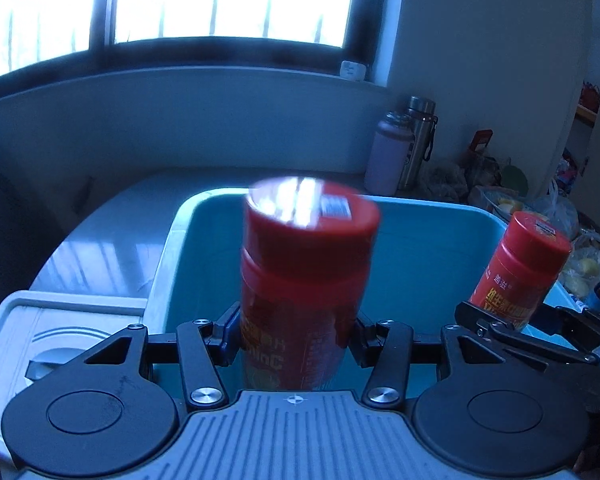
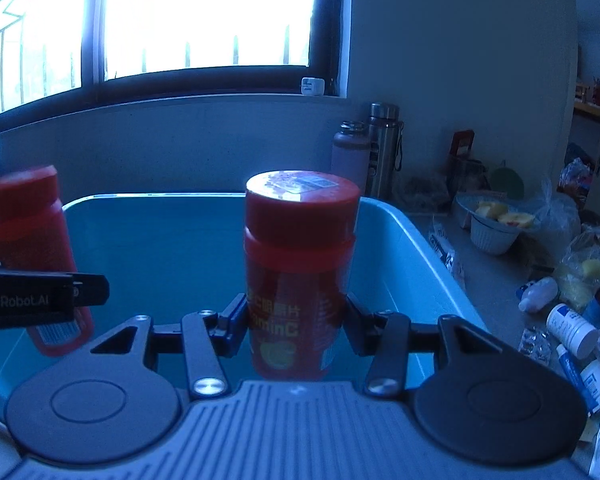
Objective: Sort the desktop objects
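My left gripper (image 1: 296, 336) is shut on a red vitamin bottle (image 1: 306, 276) and holds it upright over the blue bin (image 1: 416, 248). My right gripper (image 2: 296, 328) is shut on a second red vitamin bottle (image 2: 300, 264), also upright over the same blue bin (image 2: 400, 248). The left wrist view shows the right gripper (image 1: 512, 320) with its bottle (image 1: 520, 268) at the right. The right wrist view shows the left gripper (image 2: 76, 292) with its bottle (image 2: 36, 256) at the left.
A grey lid (image 1: 60, 328) lies left of the bin. Two flasks (image 2: 370, 152) stand by the wall. Right of the bin lie white bottles and tubes (image 2: 572, 332), a bowl of fruit (image 2: 492, 224) and plastic bags (image 2: 588, 256).
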Demonstrator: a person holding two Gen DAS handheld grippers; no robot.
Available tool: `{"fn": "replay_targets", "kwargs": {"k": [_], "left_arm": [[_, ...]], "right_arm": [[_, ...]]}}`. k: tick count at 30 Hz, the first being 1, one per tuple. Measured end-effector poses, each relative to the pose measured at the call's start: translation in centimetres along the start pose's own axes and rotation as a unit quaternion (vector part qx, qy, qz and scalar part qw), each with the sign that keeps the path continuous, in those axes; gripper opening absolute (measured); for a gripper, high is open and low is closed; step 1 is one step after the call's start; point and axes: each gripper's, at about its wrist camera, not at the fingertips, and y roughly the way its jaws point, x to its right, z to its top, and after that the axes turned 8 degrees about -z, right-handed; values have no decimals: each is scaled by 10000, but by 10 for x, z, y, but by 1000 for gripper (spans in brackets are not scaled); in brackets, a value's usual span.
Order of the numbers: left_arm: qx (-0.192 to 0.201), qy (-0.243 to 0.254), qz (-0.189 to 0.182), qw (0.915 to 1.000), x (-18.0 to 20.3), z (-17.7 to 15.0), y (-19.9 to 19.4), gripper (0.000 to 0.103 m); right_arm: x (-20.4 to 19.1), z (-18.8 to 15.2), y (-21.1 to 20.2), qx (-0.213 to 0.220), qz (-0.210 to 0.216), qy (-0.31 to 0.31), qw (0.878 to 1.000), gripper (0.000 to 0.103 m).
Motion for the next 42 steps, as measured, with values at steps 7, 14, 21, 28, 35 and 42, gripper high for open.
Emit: {"fn": "replay_targets", "kwargs": {"k": [7, 14, 21, 28, 35, 42], "left_arm": [[325, -68, 64, 9994, 0, -2, -18, 70], [712, 74, 250, 9971, 20, -12, -52, 84], [957, 221, 561, 9936, 56, -44, -106, 88], [1047, 234, 672, 9920, 77, -82, -159, 95], [832, 147, 862, 9927, 75, -126, -186, 97], [650, 3, 1017, 9927, 67, -166, -194, 97]], "right_arm": [[1, 7, -18, 274, -3, 82, 9996, 81], [9, -8, -56, 548, 20, 119, 9984, 82], [19, -25, -98, 785, 22, 145, 9968, 82], [33, -55, -142, 831, 52, 114, 9965, 87], [34, -86, -167, 777, 86, -44, 9969, 88], [32, -122, -180, 673, 128, -44, 9976, 89]]}}
